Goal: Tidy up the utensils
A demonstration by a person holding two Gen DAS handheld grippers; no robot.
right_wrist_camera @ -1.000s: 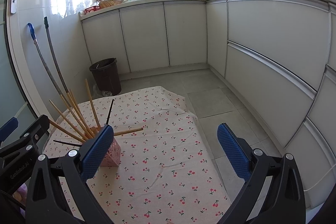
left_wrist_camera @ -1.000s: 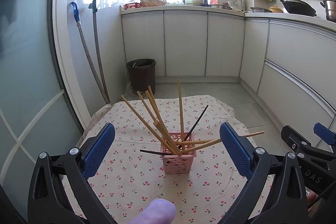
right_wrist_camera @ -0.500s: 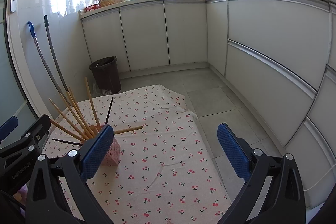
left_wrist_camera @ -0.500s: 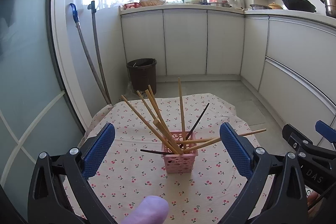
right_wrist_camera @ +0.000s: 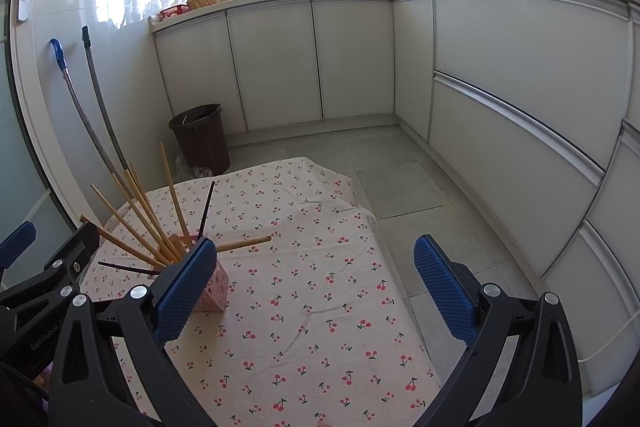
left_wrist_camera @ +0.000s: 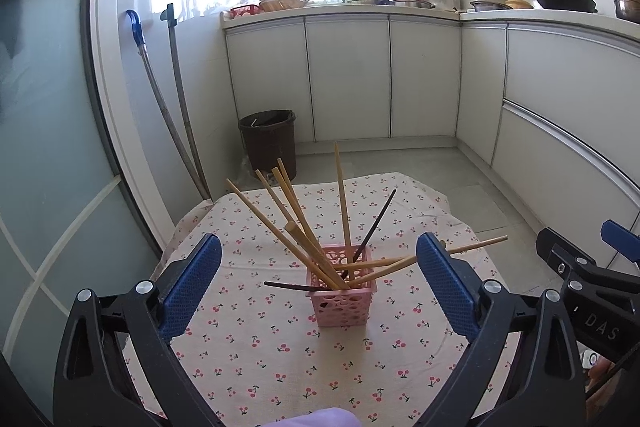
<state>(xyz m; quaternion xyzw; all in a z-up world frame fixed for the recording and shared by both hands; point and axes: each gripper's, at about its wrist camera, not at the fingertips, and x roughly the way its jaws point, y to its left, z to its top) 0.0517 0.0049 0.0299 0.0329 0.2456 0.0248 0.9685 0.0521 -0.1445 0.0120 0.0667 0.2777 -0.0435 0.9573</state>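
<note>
Both the left hand-held gripper (left_wrist_camera: pixel 318 269) and right hand-held gripper (right_wrist_camera: pixel 316 277) are spread wide and empty, while the chopsticks (left_wrist_camera: pixel 308 227) stand fanned in a pink basket (left_wrist_camera: pixel 344 301) on the cherry-print cloth (left_wrist_camera: pixel 280 347).

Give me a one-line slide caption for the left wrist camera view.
Open left gripper faces a pink basket of splayed chopsticks on a cherry-print cloth.
</note>
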